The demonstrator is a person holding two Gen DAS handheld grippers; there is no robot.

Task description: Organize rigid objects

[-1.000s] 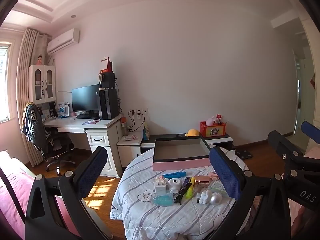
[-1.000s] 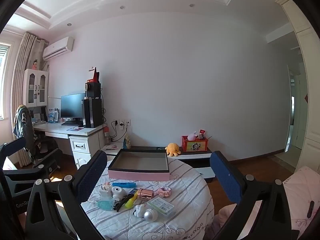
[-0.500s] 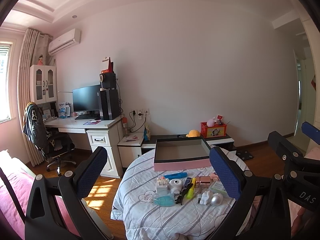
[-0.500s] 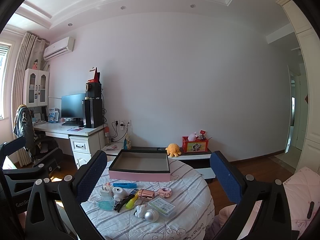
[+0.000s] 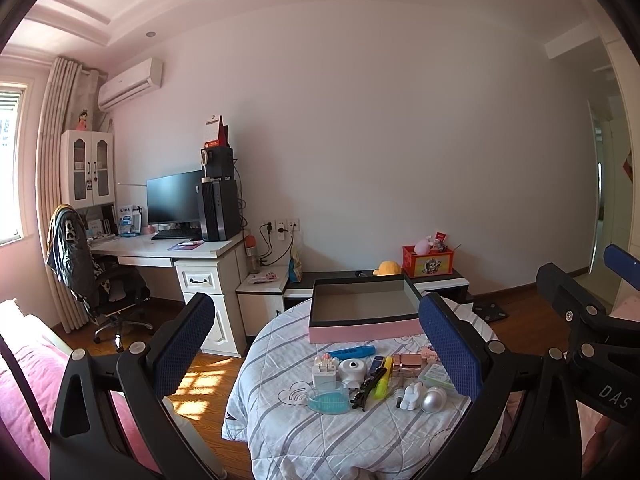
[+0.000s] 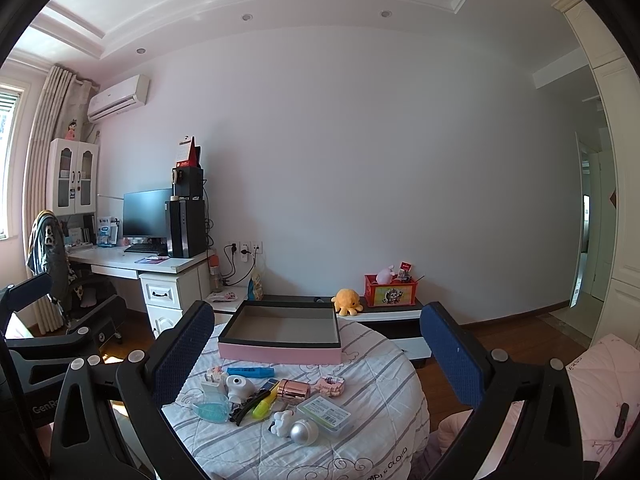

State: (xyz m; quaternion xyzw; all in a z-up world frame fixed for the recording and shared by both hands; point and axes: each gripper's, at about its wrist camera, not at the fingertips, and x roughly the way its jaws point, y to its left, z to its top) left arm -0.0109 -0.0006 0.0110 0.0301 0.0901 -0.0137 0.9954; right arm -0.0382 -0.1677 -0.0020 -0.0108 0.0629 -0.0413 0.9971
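Pretty much nothing sorted yet, as far as I can tell. The pink box (image 6: 280, 350) with the dark rim sits at the far side of the round table (image 6: 372, 452) (striped quilted cover), and its inside looks bare from both wrist views, though the near wall hides part of the floor, so I wouldn't swear to it.

All the small stuff sits in a loose cluster on the cloth just in front of the box:
- blue marker (image 6: 251, 371), closest to the box
- yellow highlighter (image 6: 265, 401) next to a black hair clip (image 6: 248, 407)
- rose-gold cylinder (image 6: 294, 389)
- pink comb-looking thing (image 6: 331, 385)
- white round gadget (image 6: 239, 385) and a small white holder (image 5: 325, 372) beside it
- teal plastic piece (image 6: 212, 407)
- white figurine (image 6: 283, 422) touching a silver ball (image 6: 304, 432)
- clear flat case with a green label (image 6: 325, 412)

So that's roughly 10 items left to move and 0 in.

Left gripper (image 5: 316, 336) and right gripper (image 6: 316, 338) are both held up and back from the table, fingers spread wide, nothing between the blue pads. Neither is touching anything. My read: this is the very start, with the first pick not yet chosen. The marker or highlighter look like easy first grabs.
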